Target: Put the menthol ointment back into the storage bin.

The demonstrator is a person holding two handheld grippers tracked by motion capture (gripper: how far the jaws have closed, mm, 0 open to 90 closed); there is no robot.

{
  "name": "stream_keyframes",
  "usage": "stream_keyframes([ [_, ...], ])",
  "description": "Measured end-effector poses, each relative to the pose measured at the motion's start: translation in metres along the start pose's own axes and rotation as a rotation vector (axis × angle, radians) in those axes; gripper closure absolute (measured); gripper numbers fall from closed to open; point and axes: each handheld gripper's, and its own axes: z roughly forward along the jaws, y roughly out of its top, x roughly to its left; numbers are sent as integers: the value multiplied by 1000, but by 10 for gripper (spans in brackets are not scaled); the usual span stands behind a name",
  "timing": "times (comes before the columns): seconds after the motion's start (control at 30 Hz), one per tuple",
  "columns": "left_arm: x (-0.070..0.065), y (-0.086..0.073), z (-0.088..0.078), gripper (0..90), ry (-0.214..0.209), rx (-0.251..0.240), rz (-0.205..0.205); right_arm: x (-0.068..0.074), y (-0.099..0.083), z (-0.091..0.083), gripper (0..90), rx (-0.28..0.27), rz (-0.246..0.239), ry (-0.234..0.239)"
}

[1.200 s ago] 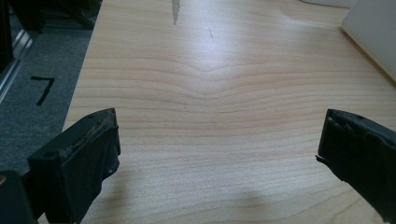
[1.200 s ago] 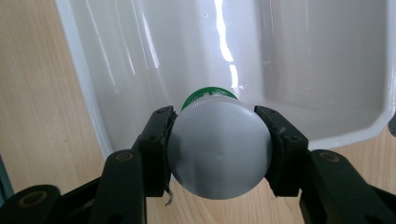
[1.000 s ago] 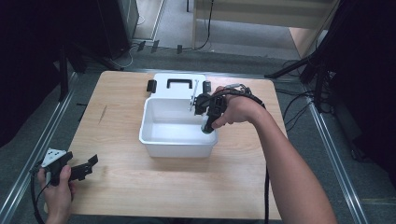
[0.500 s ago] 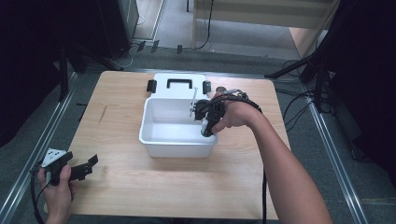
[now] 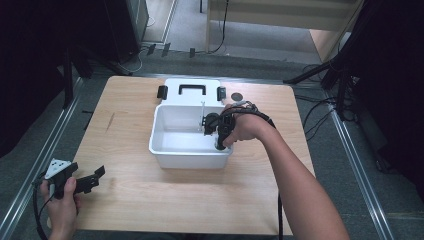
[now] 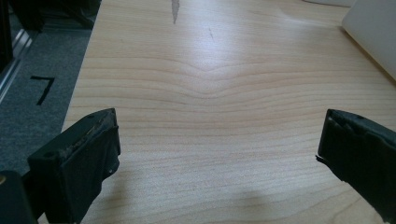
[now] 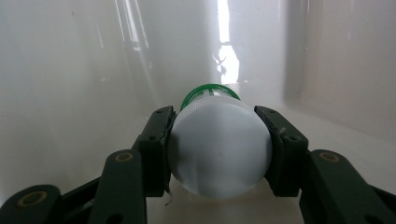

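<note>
Bottle (image 7: 219, 149), white-capped with a green band, lies inside the white bin (image 5: 165, 150) at the worktop's (image 5: 150, 200) middle, from above hidden under my right claw (image 5: 218, 142) dipping into the bin. My left claw (image 5: 92, 179) rests near the front-left corner. Along it, jaws spread wide over bare wood; a black "7" (image 6: 43, 88) marks the floor. Along my right claw, both jaws pinch the bottle's cap; no label is readable.

A small white plastic bottle (image 7: 219, 156) with a green-printed label is lying low at the centre of the right gripper view, pinched at its cap, inside the open white plastic bin (image 5: 170, 150) sitting mid-frame in the high view.
</note>
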Motion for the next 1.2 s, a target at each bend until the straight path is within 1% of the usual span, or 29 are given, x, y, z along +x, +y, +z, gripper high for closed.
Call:
stream_keyframes([
  [0.07,0,0,0,0,1,-1,-1,0,3,1,514,5,-11,-7],
  [0.2,0,0,0,0,1,-2,-3,0,6,3,514,12,-12,-12],
  [0.27,0,0,0,0,1,-1,-2,0,8,5,515,15,-8,-6],
  [0.33,0,0,0,0,2,-1,-1,0,9,8,515,24,-18,-4],
  [0.43,0,0,0,0,4,2,0,0,12,11,514,45,-20,3],
  [0.5,0,0,0,0,4,2,5,0,13,11,514,42,-7,3],
  [0.53,0,0,0,0,4,2,5,-1,14,12,514,50,11,15],
  [0.67,0,0,0,0,4,2,3,-1,16,13,515,63,15,22],
  [0.77,0,0,0,0,4,2,4,-1,19,13,514,56,21,34],
  [0.83,-1,0,0,0,4,3,4,0,22,13,514,54,12,34],
  [0.97,-1,0,0,0,5,4,5,1,25,17,514,70,12,40],
  [1.0,-1,0,0,0,5,4,6,0,26,18,514,81,8,35],
  [1.07,-1,0,1,0,6,4,6,0,27,21,514,88,9,42],
  [1.1,-1,0,1,0,5,4,6,1,28,23,514,108,7,44],
  [1.2,-1,0,1,0,5,5,6,2,29,27,514,118,4,40],
])
